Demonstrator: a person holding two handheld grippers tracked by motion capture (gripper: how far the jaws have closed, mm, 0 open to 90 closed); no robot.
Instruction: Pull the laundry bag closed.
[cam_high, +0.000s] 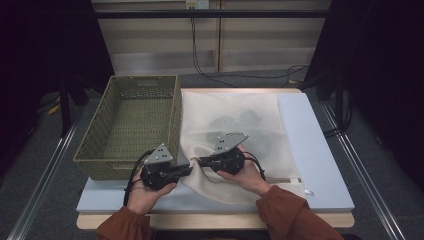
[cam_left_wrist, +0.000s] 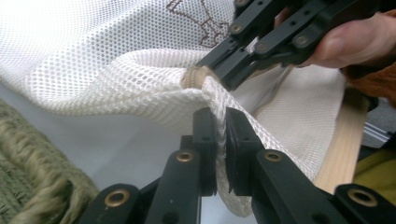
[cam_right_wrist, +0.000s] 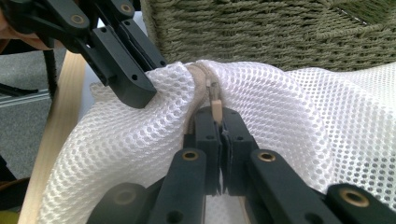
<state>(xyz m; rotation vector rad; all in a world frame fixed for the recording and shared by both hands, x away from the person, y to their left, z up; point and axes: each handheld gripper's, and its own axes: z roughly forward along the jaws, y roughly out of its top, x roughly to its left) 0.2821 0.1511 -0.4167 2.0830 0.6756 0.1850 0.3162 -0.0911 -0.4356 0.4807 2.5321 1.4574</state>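
A white mesh laundry bag lies flat on the padded table, with dark items showing faintly through it. Its near left corner is bunched up between the two grippers. My left gripper is shut on a fold of the mesh beside the beige zipper end. My right gripper is shut on the small beige zipper pull at the same corner. The two gripper tips nearly meet in the high view, left gripper and right gripper. A hand holds each one.
An olive woven basket stands at the left, right beside the bag's corner; its wall rises just behind the grippers. A pale blue pad covers the tabletop. Cables hang at the back wall.
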